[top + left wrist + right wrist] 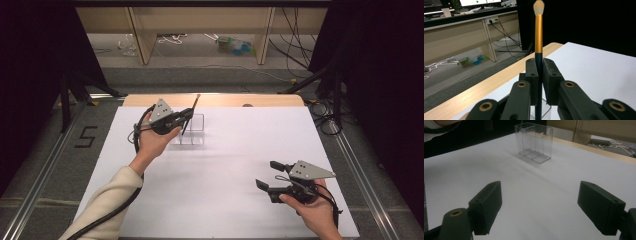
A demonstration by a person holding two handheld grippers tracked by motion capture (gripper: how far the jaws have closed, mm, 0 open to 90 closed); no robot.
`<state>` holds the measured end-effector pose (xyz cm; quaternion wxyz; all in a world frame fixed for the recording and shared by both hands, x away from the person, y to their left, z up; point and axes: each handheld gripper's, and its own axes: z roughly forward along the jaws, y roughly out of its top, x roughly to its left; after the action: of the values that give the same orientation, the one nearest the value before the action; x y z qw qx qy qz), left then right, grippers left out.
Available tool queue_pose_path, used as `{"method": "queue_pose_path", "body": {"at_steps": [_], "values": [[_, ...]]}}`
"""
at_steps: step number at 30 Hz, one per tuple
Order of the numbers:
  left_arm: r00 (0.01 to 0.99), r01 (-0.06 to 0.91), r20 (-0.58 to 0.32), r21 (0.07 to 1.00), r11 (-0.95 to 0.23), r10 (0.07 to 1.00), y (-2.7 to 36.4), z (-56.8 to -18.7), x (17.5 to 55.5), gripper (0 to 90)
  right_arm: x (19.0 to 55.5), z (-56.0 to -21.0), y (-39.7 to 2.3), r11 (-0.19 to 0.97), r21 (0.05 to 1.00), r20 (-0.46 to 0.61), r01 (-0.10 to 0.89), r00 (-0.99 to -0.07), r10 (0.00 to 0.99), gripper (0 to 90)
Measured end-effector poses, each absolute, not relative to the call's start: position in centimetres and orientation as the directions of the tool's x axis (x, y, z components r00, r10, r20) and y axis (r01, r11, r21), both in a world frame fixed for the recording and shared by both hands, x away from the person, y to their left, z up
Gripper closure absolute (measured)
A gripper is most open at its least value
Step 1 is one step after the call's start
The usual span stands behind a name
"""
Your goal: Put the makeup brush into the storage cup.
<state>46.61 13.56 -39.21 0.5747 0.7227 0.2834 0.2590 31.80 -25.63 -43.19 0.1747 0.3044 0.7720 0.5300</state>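
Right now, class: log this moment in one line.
left gripper: shut on brush | brush: above clear holder | right gripper: open, empty

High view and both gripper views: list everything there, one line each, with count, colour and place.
brush: one, dark handle, gold collar, pale bristles; upright in the left gripper, lower end in the clear holder
clear holder: one, see-through, divided into compartments; far left part of the table
table: one, white top with wooden far edge
desks: pale wood, beyond the table
cables: several, black and white, on the floor
left gripper: one, black, shut on the brush
right gripper: one, black, open, near right
hands: two, one cream sleeve on the left
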Motion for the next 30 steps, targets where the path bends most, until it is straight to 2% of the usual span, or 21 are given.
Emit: {"method": "queue_pose_path", "body": {"at_steps": [30], "values": [[0.706, 0.095, 0.05, 0.982, -0.164, 0.707, 13.23, -38.5, 47.04, 83.1, 31.83, -43.17, -25.78, 0.268, 0.919, 0.043, 0.288, -0.752, 0.658, 20.8]]}}
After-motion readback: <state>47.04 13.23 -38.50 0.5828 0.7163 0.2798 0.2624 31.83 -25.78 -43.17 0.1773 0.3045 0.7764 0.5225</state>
